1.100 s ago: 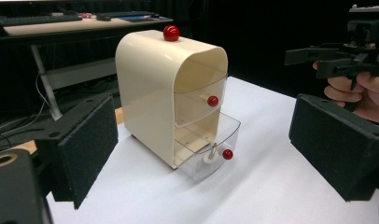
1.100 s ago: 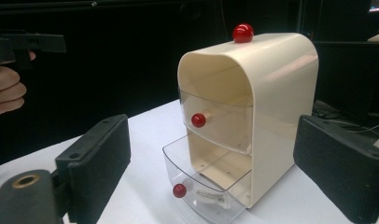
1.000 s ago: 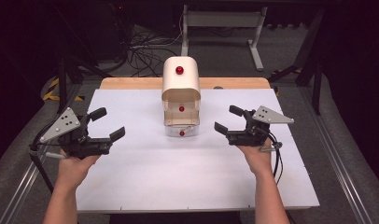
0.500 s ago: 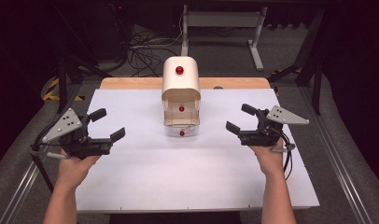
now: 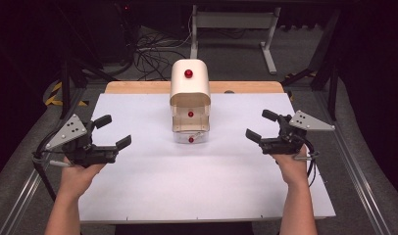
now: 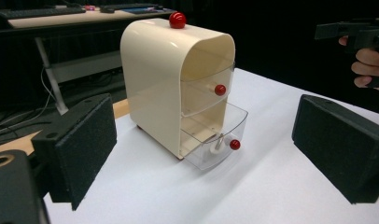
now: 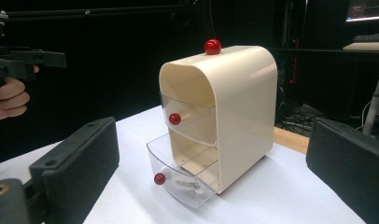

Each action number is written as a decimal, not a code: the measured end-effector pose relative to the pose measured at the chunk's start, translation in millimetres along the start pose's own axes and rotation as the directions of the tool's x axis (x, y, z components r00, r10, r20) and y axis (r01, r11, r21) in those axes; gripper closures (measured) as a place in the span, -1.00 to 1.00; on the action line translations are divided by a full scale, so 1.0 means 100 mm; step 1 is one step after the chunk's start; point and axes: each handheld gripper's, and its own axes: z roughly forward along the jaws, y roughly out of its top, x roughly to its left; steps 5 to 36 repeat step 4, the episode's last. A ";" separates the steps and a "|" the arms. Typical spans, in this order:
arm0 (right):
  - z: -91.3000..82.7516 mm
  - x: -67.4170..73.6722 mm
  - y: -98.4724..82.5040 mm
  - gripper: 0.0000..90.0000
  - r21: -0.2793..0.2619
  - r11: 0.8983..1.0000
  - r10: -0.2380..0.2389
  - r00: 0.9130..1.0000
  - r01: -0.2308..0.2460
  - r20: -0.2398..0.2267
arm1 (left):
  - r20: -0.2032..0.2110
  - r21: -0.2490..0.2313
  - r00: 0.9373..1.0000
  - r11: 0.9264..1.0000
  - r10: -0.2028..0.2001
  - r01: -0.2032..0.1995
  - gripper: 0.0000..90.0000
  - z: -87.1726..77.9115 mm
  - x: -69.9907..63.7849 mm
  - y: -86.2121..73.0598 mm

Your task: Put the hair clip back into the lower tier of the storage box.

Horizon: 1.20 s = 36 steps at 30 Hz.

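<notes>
We hold the left hand-held gripper (image 5: 111, 132) at the left of the white surface (image 5: 207, 196), its jaws spread wide with nothing between them. The right hand-held gripper (image 5: 261, 126) hangs over the right side, its jaws having just been opening, and they too stand wide apart and empty. Between the two, toward the far edge, stands the cream drawer box (image 5: 189, 90) with a red knob (image 5: 188, 73) on top. Its upper clear drawer (image 6: 207, 95) sits pushed in; the lower clear drawer (image 6: 219, 140) is pulled partway out, a small white piece (image 6: 217, 145) lying inside. Both grippers are well apart from the box.
</notes>
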 end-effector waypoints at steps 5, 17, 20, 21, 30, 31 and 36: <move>0.04 -0.01 -0.03 -0.93 0.019 1.000 -0.010 0.999 0.009 0.035 | -0.002 0.002 1.000 1.000 -0.003 0.003 -0.84 0.01 0.00 -0.01; 0.04 -0.01 -0.03 -0.93 0.019 1.000 -0.010 0.999 0.009 0.035 | -0.002 0.002 1.000 1.000 -0.003 0.003 -0.84 0.01 0.00 -0.01; 0.04 -0.01 -0.03 -0.93 0.019 1.000 -0.010 0.999 0.009 0.035 | -0.002 0.002 1.000 1.000 -0.003 0.003 -0.84 0.01 0.00 -0.01; 0.04 -0.01 -0.03 -0.93 0.019 1.000 -0.010 0.999 0.009 0.035 | -0.002 0.002 1.000 1.000 -0.003 0.003 -0.84 0.01 0.00 -0.01; 0.04 -0.01 -0.03 -0.93 0.019 1.000 -0.010 0.999 0.009 0.035 | -0.002 0.002 1.000 1.000 -0.003 0.003 -0.84 0.01 0.00 -0.01; 0.04 -0.01 -0.03 -0.93 0.019 1.000 -0.010 0.999 0.009 0.035 | -0.002 0.002 1.000 1.000 -0.003 0.003 -0.84 0.01 0.00 -0.01; 0.04 -0.01 -0.03 -0.93 0.019 1.000 -0.010 0.999 0.009 0.035 | -0.002 0.002 1.000 1.000 -0.003 0.003 -0.84 0.01 0.00 -0.01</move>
